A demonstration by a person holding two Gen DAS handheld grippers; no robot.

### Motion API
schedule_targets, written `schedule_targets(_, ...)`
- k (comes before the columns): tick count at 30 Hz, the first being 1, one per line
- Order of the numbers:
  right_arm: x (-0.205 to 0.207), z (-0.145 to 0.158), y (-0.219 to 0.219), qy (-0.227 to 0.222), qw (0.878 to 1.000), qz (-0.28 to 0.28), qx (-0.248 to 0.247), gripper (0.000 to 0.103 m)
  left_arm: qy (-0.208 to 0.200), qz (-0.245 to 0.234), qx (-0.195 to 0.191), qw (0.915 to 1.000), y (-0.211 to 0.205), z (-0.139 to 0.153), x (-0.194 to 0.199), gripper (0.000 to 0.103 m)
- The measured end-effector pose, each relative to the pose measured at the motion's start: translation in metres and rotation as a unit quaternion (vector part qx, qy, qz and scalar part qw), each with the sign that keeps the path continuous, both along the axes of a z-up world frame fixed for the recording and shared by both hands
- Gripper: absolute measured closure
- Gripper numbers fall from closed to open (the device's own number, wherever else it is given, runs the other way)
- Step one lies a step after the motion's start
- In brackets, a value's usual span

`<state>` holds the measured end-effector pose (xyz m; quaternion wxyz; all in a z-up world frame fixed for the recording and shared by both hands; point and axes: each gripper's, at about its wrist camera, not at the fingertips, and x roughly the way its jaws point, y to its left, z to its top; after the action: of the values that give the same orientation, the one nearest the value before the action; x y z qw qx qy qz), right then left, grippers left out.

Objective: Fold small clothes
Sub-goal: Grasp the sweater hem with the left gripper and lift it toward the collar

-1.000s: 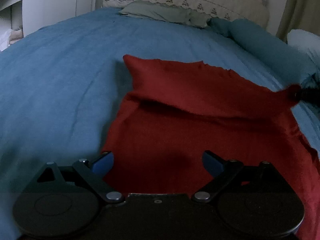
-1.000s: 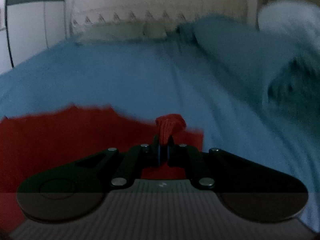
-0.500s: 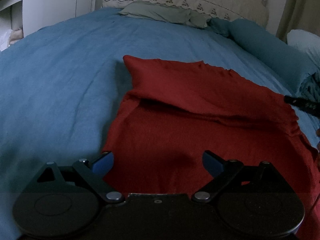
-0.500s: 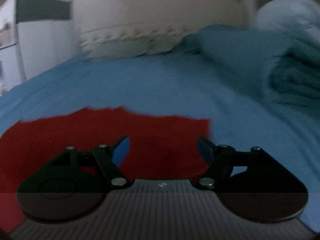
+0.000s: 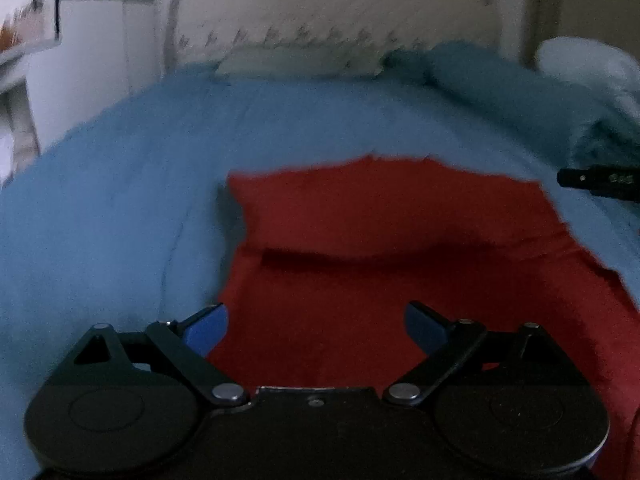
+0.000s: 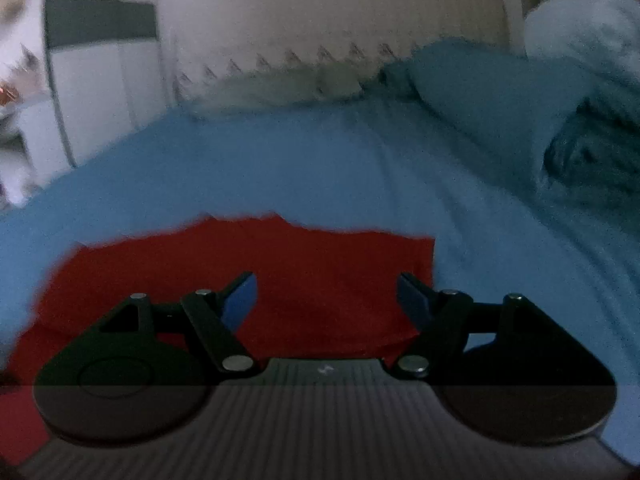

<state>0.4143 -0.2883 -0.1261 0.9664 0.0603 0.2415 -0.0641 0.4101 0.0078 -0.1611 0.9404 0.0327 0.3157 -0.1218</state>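
A dark red fabric garment (image 5: 384,264) lies spread on a bed covered with a blue sheet (image 5: 120,200), its far portion folded back over itself to form a band across the cloth. The left gripper (image 5: 316,326) hangs above the garment's near half, its blue-padded jaws wide apart with nothing between them. The right gripper (image 6: 326,300) hangs over the garment's right corner, its jaws opening and clear of the fabric; in the left wrist view its black tip pokes in at 3 o'clock. At 12 o'clock a pale pillow (image 6: 272,88) rests against a cream headboard (image 6: 340,20); at 2 o'clock sits a rolled teal blanket (image 6: 500,96).
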Motion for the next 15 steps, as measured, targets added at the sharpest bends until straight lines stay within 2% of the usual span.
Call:
schedule_targets(3,-0.058,0.045,0.002,-0.023,0.999,0.030,-0.013,0.000,-0.027,0.000,0.001,0.9996,0.002,0.035,-0.036,0.000)
schedule_targets(6,-0.120,0.082,0.007,-0.047,0.997,0.042,-0.036,0.000,-0.038,-0.010,-0.008,0.9992,0.009,0.067,-0.079,0.000)
schedule_targets(8,-0.160,0.096,0.010,-0.036,0.997,0.044,-0.045,0.000,-0.024,-0.021,-0.013,0.9994,0.015,0.080,-0.103,0.000)
schedule_targets(12,-0.234,0.094,0.014,-0.006,0.999,0.039,-0.032,0.000,0.014,-0.025,-0.057,0.9980,0.035,0.087,-0.153,0.000)
schedule_targets(15,-0.291,0.077,0.022,0.022,0.999,0.022,-0.027,0.000,0.059,0.007,-0.093,0.9939,0.060,0.068,-0.184,0.000)
